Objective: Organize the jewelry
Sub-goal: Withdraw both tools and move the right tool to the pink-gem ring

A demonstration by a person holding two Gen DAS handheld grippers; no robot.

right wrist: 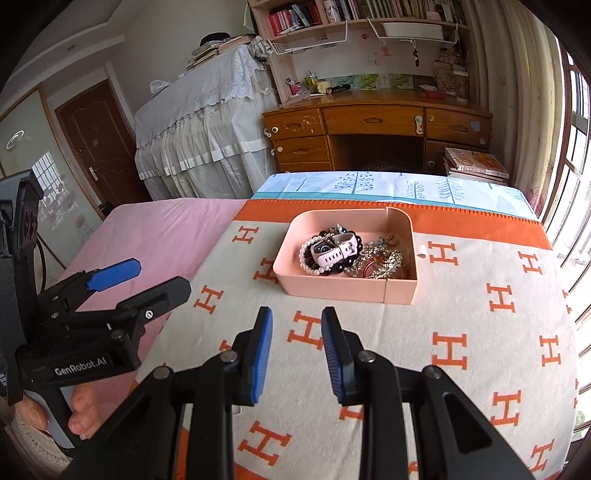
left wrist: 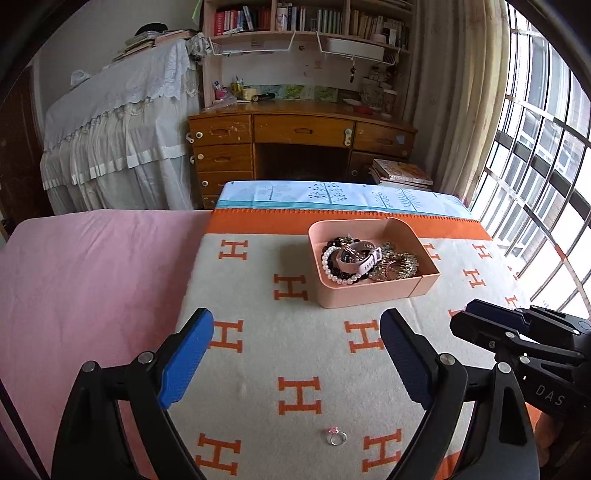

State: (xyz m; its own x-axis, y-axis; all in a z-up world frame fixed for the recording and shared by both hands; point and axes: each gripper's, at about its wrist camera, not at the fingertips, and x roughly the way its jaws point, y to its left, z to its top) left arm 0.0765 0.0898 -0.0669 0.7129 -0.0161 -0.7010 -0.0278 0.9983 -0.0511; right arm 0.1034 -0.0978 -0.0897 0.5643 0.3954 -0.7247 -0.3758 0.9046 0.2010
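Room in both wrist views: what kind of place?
Likely a home bedroom or study: a blanket-covered bed, a wooden desk under bookshelves, and a barred window with curtains.

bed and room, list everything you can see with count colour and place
tray: one, peach, far on the blanket
jewelry pile: several pieces, pearl, black, gold, in the tray
watch: one, pale pink strap, atop the pile
ring: one, silver with pink stone, loose on the near blanket
blanket: one, cream, orange H pattern
sheet: pink, beside the blanket
desk: one, brown wood, beyond the bed
left gripper: black, blue pads, open, empty
right gripper: same, narrow gap, empty
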